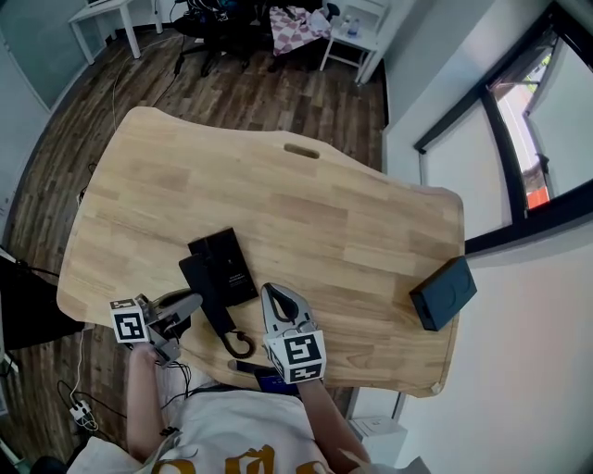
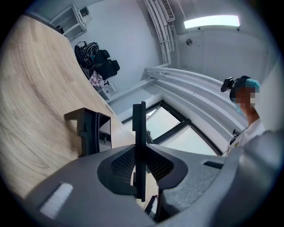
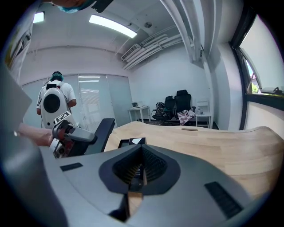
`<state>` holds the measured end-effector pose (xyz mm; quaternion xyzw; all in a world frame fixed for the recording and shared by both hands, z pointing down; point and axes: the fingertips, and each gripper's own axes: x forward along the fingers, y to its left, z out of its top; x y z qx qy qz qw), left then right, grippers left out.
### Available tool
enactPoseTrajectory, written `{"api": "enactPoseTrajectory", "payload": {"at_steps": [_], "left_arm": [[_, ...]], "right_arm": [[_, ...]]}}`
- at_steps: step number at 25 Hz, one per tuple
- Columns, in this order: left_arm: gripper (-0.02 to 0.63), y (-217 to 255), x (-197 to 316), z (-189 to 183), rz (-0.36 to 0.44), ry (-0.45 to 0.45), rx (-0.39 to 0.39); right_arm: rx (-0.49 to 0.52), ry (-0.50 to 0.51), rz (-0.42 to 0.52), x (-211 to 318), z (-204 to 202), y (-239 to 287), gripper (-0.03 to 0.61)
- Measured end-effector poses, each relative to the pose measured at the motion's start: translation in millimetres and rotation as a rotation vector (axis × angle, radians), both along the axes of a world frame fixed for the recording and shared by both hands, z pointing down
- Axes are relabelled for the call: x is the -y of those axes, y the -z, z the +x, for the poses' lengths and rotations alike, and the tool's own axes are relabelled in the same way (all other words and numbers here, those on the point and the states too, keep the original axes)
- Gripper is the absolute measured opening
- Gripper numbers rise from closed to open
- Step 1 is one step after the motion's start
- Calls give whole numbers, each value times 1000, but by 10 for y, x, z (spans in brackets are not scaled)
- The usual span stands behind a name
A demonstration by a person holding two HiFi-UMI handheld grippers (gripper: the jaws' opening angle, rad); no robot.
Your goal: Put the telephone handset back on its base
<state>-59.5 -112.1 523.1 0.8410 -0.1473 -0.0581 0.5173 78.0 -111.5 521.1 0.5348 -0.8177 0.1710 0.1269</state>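
The black telephone base (image 1: 227, 259) lies flat on the wooden table (image 1: 306, 213) near its front edge. My left gripper (image 1: 190, 302) is shut on the black handset (image 1: 213, 305), which slants from the base's left side toward me. Its cord (image 1: 240, 345) curls at the near end. In the left gripper view the handset (image 2: 140, 133) stands edge-on, clamped between the jaws, and the base (image 2: 88, 131) is just beyond. My right gripper (image 1: 275, 294) hovers to the right of the handset, jaws shut and empty. The right gripper view shows the handset (image 3: 101, 131) and the base (image 3: 131, 142) to its left.
A black box (image 1: 443, 293) sits at the table's right edge. A slot (image 1: 301, 151) is cut near the far edge. Office chairs (image 1: 218, 28) and white tables stand on the floor beyond. A person (image 3: 55, 104) stands in the background.
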Motion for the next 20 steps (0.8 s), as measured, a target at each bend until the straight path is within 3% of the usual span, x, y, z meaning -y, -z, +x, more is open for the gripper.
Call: {"api": "enactPoseTrajectory", "payload": {"at_steps": [20], "left_arm": [[69, -531, 227, -17, -51, -3, 37]], "right_arm": [[-14, 66, -97, 283, -132, -440, 6]]}}
